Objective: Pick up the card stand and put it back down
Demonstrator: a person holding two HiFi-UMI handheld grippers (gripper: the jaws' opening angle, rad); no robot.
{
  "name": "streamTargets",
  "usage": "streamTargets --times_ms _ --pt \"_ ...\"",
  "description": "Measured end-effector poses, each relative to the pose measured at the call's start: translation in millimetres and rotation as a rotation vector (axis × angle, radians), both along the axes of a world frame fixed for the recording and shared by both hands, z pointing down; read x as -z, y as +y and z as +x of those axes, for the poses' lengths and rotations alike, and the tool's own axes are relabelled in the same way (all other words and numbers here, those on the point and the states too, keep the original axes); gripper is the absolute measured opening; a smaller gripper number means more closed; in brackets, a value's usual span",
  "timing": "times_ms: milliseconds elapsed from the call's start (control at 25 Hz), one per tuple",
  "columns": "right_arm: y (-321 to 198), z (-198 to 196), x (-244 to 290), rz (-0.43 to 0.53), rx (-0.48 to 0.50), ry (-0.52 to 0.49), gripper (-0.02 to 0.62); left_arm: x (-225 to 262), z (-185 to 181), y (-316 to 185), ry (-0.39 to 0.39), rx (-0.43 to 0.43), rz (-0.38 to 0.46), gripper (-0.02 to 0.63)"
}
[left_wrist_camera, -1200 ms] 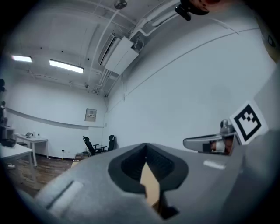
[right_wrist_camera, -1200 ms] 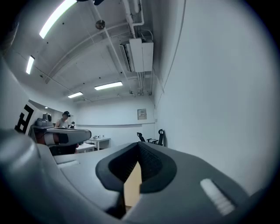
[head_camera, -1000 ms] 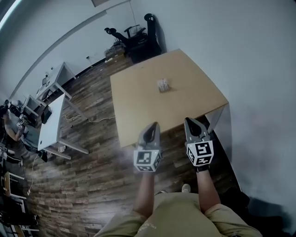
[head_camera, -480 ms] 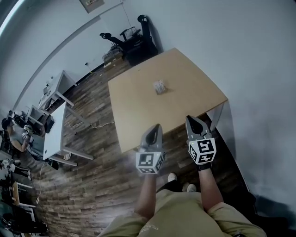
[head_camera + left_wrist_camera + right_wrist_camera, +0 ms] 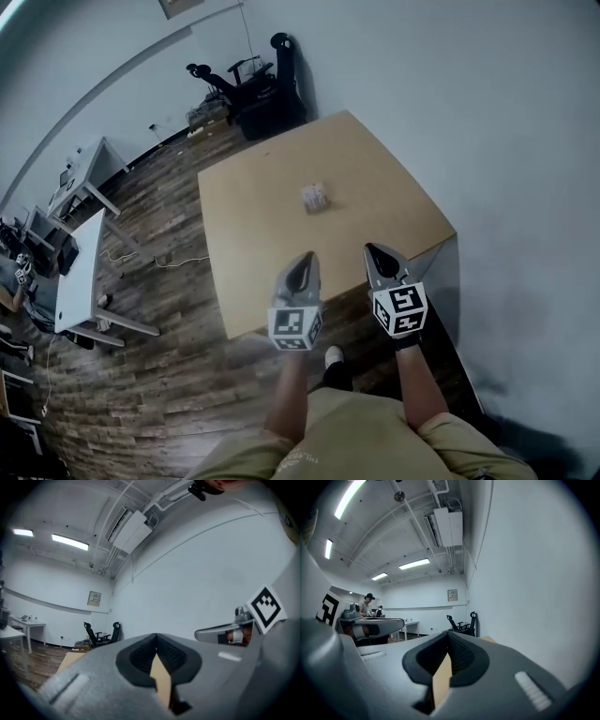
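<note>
Card stand (image 5: 315,197) sits on the table (image 5: 253,262), well apart from both grippers. Left gripper (image 5: 303,262) and right gripper (image 5: 375,255) hover at its near edge — jaws together, empty

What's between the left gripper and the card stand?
Only bare table. In the head view, nothing lies on the stretch from the left gripper to the card stand.

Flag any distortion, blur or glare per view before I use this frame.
Head view: heavy fisheye, the table edges bow, and the card stand is tiny and soft. Left gripper view: dark vignette at the corners, the left gripper body is close and blurred, and the ceiling lights are bright. Right gripper view: same vignette, the light strip is overexposed, and the far room is fairly clear.
</note>
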State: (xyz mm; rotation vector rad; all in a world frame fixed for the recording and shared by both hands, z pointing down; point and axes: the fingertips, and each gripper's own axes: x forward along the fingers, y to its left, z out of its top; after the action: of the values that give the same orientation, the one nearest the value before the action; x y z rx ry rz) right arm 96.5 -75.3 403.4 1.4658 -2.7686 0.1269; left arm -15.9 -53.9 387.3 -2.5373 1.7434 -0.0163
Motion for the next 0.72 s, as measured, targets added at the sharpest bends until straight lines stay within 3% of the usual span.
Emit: streamTargets --times_ms 400,560,720 --pt "-112.5 -81.5 -1.3 -0.033 0.017 0.056 0.005 -1.6 -77.0 -111.8 0.049 -0.006 -0.004 0.003" --pt "-148.5 -109.8 -19.4 -0.050 0.007 0.045 0.005 -18.6 -97.4 -144.1 0.055 -0.034 -0.013 0.003" --pt "-172.6 -138.2 -47.3 -0.073 0.045 0.096 0.005 -41.7 -113.2 -172.5 0.065 -0.040 -0.043 0.003"
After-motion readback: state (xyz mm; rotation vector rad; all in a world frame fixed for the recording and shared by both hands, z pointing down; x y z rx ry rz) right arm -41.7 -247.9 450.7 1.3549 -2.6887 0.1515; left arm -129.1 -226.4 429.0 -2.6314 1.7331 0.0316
